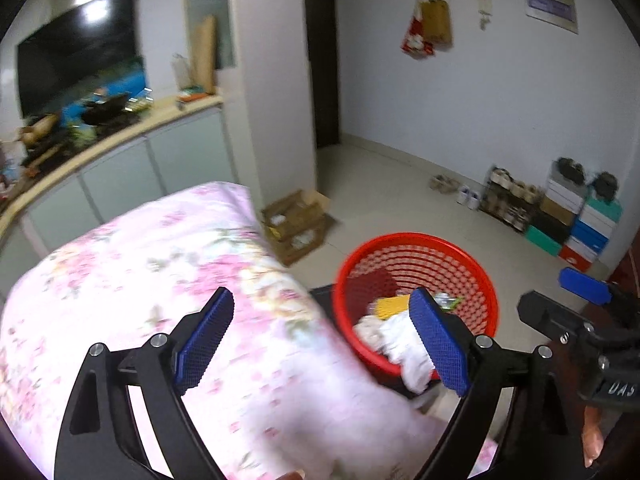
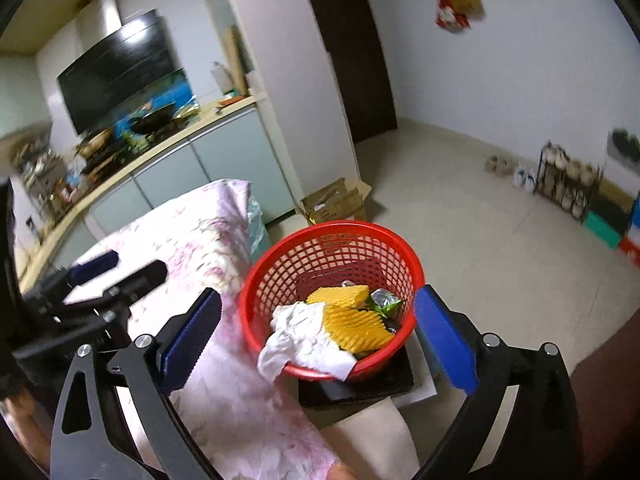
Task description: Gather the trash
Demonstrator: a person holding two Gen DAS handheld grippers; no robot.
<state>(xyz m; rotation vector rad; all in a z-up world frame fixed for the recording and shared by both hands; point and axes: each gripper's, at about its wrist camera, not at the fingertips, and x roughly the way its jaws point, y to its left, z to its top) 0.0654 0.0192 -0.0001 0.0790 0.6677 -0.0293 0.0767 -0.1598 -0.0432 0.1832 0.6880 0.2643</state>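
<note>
A red plastic basket [image 2: 280,276] stands on a black board [image 2: 384,384] beside the table. It holds white crumpled paper [image 2: 304,332], yellow foam netting [image 2: 356,320] and a green wrapper [image 2: 384,300]. The basket also shows in the left wrist view [image 1: 472,276]. My left gripper [image 1: 320,340] is open and empty above the table's pink floral cloth [image 1: 140,272]. My right gripper [image 2: 316,340] is open and empty, just above the basket's near rim. The left gripper shows at the left of the right wrist view [image 2: 116,268]. The right gripper shows at the right of the left wrist view [image 1: 560,296].
A cardboard box [image 1: 296,220] sits on the floor by the white pillar [image 1: 272,80]. A counter [image 1: 120,136] with a TV [image 1: 76,48] and clutter runs along the left. A shoe rack [image 1: 512,200] and stacked boxes [image 1: 580,220] line the right wall.
</note>
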